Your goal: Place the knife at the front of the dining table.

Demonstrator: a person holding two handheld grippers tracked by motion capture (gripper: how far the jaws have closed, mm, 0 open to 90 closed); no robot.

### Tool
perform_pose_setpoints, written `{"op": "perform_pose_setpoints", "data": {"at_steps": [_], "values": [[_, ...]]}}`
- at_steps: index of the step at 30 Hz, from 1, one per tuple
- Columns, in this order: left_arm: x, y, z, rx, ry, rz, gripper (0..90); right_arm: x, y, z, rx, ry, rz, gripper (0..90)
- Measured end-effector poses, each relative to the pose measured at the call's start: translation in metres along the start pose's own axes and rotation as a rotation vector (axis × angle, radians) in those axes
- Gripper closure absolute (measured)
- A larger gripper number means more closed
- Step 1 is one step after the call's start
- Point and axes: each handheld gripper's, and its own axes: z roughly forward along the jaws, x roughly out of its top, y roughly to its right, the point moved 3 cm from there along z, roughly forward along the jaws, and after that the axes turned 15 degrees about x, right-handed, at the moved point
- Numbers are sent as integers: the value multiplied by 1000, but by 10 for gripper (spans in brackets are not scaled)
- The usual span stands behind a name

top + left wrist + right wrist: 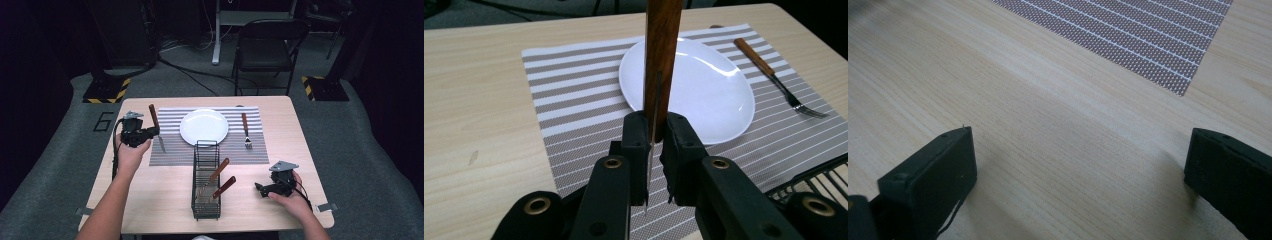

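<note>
I am holding a knife [156,128] in my left gripper [655,150], and its jaws are clamping tight on it just where the wooden handle meets the blade. In the left gripper view the handle is rising straight up out of the jaws and the thin blade is running down between them, edge toward the camera. From the high view the knife is standing nearly upright over the left edge of the striped placemat [172,150], handle up and tip pointing down toward the mat, just left of the white plate [204,126]. Whether the tip is touching the mat I cannot tell.

A fork [246,131] is lying on the mat to the right of the plate, well apart from both grippers. A wire basket [206,181] is sitting in front of the mat with two more wooden-handled pieces leaning in it.

My right gripper [265,189] is resting low over the bare table [1058,145] near its right edge, its jaws standing wide apart with nothing between them.
</note>
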Motion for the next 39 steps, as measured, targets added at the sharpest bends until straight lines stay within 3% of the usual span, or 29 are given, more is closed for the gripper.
{"op": "perform_pose_setpoints", "data": {"at_steps": [13, 26, 39], "values": [[-11, -2, 14, 23, -37, -2, 807, 0, 0, 0, 0, -1, 0, 0], [-15, -2, 25, 20, -80, -3, 807, 0, 0, 0, 0, 0, 0, 0], [-9, 2, 42, 30, -83, 10, 807, 0, 0, 0, 0, -1, 0, 0]]}}
